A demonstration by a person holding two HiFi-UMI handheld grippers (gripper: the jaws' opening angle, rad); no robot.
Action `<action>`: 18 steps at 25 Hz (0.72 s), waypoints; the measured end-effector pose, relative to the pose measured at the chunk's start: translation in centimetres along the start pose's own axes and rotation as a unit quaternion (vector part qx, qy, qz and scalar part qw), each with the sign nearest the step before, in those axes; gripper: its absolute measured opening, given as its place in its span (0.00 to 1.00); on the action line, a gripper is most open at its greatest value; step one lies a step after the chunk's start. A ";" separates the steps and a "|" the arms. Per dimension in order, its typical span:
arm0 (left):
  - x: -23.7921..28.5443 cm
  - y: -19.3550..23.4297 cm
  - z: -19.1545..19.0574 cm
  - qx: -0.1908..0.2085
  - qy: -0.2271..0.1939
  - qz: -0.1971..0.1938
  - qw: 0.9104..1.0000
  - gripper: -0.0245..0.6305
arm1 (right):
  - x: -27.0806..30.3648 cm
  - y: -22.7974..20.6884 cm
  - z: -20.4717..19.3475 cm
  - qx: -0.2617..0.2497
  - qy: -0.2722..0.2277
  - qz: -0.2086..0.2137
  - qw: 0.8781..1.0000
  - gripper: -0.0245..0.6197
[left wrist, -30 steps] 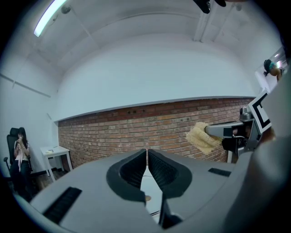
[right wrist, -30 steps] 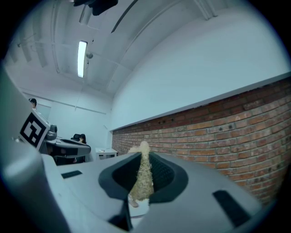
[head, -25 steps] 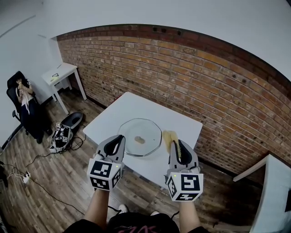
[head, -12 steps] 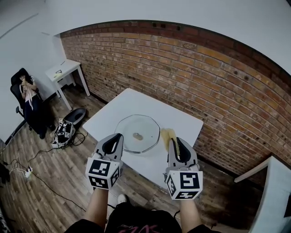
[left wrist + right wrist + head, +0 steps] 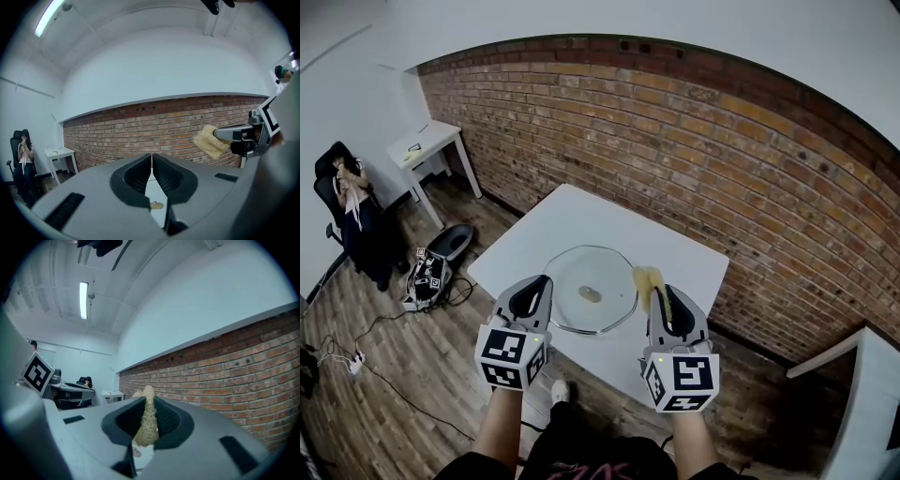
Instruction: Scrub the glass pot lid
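Note:
The round glass pot lid (image 5: 591, 288) lies flat on the white table (image 5: 581, 225), its knob at the centre. My left gripper (image 5: 536, 285) hovers at the lid's near left rim, jaws shut with nothing between them; the left gripper view shows the same left gripper (image 5: 152, 159) pressed together. My right gripper (image 5: 654, 292) is held near the lid's right rim, shut on a yellow sponge (image 5: 646, 278) that sticks out past its tip. In the right gripper view the sponge (image 5: 147, 420) is pinched upright between the jaws. The sponge (image 5: 210, 140) also appears in the left gripper view.
A brick wall (image 5: 694, 150) runs behind the table. A small white side table (image 5: 427, 145) stands far left, with a person on a black chair (image 5: 352, 211) and a bag (image 5: 427, 277) on the wooden floor. Another white surface (image 5: 872, 403) is at the right edge.
The view has shifted slightly; both grippers have stayed low in front of the lid, with the sponge still held near the lid's right rim.

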State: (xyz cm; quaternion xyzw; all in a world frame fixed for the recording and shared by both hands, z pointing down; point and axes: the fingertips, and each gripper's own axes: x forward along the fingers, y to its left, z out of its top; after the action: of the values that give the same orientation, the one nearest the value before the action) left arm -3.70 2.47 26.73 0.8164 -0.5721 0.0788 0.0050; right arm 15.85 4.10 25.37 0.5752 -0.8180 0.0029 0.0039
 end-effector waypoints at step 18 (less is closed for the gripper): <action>13.6 10.3 -2.6 -0.017 0.035 -0.069 0.997 0.06 | 15.1 0.6 -1.2 -0.003 0.028 -0.061 0.998 0.12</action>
State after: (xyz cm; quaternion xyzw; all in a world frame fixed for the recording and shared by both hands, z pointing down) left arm -9.13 -13.48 30.26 0.8507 -0.5147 0.0966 0.0443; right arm 10.21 -9.91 26.67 0.6239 -0.7808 0.0164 0.0291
